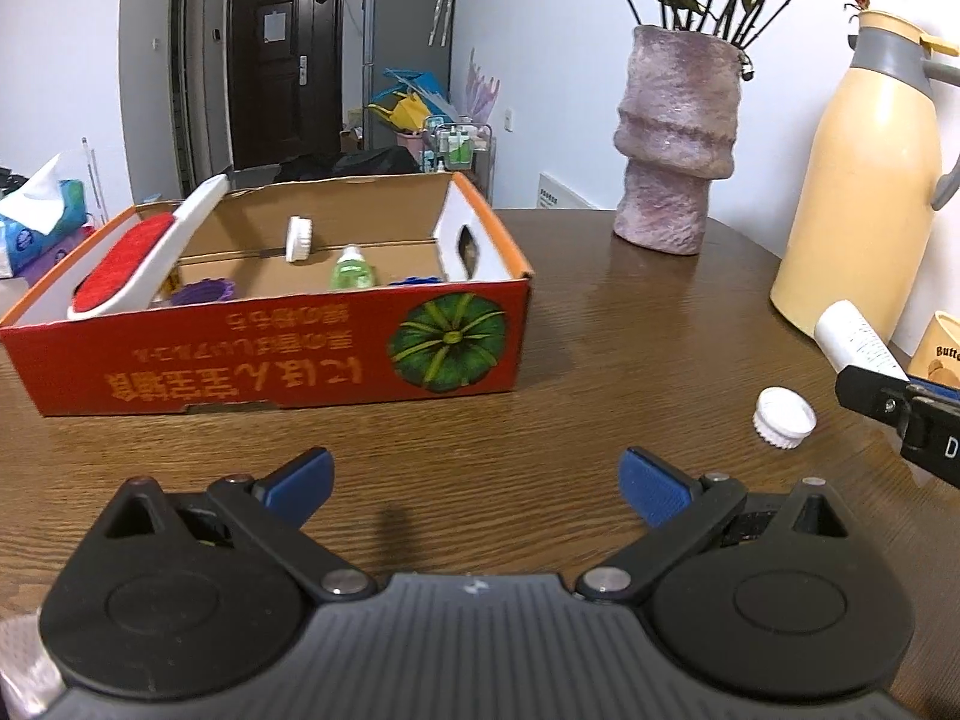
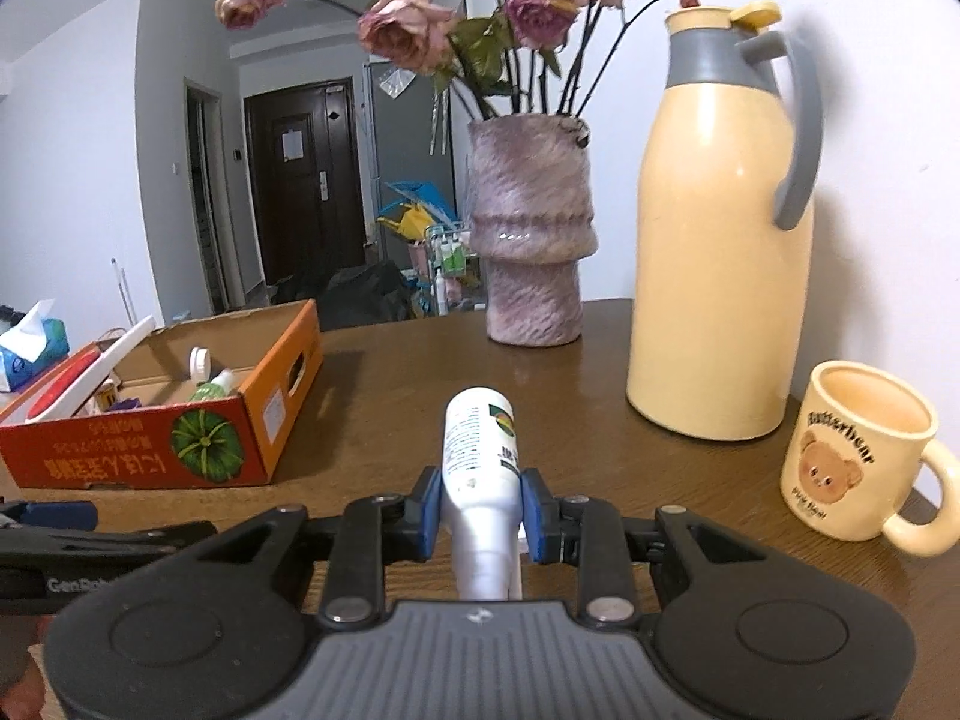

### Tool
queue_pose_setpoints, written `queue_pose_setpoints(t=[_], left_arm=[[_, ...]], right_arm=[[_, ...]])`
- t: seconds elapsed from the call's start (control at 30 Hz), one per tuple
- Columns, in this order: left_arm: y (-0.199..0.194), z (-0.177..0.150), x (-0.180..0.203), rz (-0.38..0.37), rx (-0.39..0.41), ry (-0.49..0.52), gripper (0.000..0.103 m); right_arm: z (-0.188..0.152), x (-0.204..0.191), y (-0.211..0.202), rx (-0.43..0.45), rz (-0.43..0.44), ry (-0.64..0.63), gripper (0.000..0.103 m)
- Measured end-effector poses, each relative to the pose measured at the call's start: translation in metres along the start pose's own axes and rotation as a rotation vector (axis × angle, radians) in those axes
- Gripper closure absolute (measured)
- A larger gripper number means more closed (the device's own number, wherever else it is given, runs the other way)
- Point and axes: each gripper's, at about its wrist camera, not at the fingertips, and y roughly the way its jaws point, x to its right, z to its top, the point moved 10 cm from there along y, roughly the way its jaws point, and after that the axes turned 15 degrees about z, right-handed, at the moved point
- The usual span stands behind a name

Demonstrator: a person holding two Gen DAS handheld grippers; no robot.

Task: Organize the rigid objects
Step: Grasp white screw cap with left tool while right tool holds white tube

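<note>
The white bottle (image 2: 482, 468), clenched in the right gripper (image 2: 482, 516) jaws, points base-forward along them, while the left gripper (image 1: 477, 486) jaws gape empty above the surface (image 1: 600, 324).

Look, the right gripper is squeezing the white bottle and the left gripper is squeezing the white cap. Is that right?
Not quite. The right gripper does squeeze the white bottle, but the left gripper is open and holds nothing. The white cap lies on the table beside it, untouched, as the left wrist view shows.
</note>
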Motion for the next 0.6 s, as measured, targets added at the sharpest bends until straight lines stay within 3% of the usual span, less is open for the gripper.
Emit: queue_pose_setpoints(t=[0.6], left_arm=[[0.007,0.009,0.099,-0.082,-0.006,0.067,0.0]], right_arm=[[0.012,0.069,-0.008,0.027,-0.047,0.021,0.076]])
